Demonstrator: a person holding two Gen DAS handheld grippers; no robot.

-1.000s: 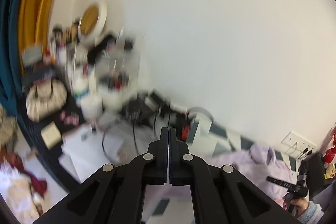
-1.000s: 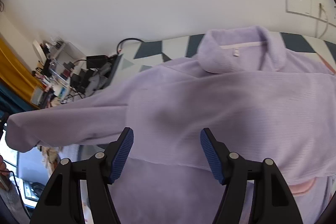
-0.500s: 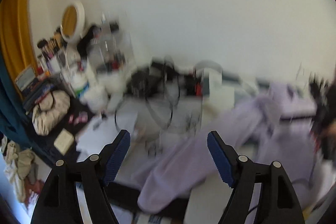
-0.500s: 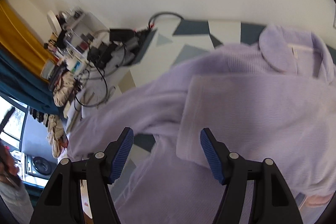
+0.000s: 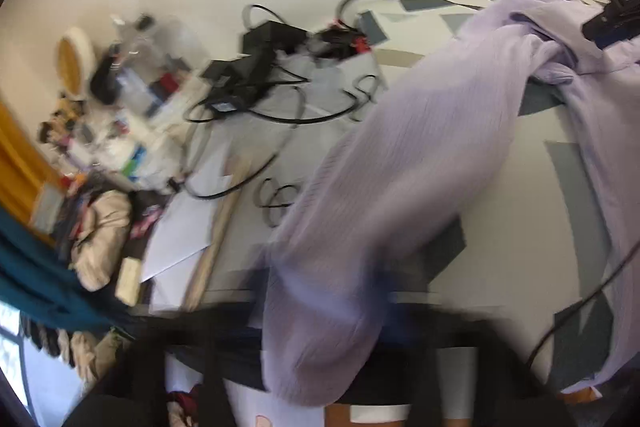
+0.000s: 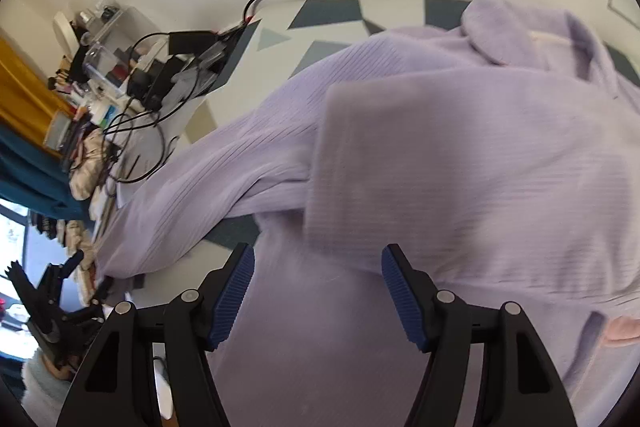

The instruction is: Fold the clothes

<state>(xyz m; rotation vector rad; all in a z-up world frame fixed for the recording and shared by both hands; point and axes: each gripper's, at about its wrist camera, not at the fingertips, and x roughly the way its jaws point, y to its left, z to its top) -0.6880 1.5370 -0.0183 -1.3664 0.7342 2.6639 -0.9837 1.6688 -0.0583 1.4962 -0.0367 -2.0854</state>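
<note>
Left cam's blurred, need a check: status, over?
Left gripper closing at sleeve cuff, grip unclear. Right gripper open over lilac sweater, fingers empty. Cables close beside sleeve.

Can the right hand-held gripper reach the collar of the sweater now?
Probably yes. The right hand-held gripper is open above the sweater, and nothing lies between it and the collar.

lilac ribbed top [image 6: 460, 155], grey/white geometric tbl [image 6: 320, 15], blue fingers [image 6: 234, 297]
</note>
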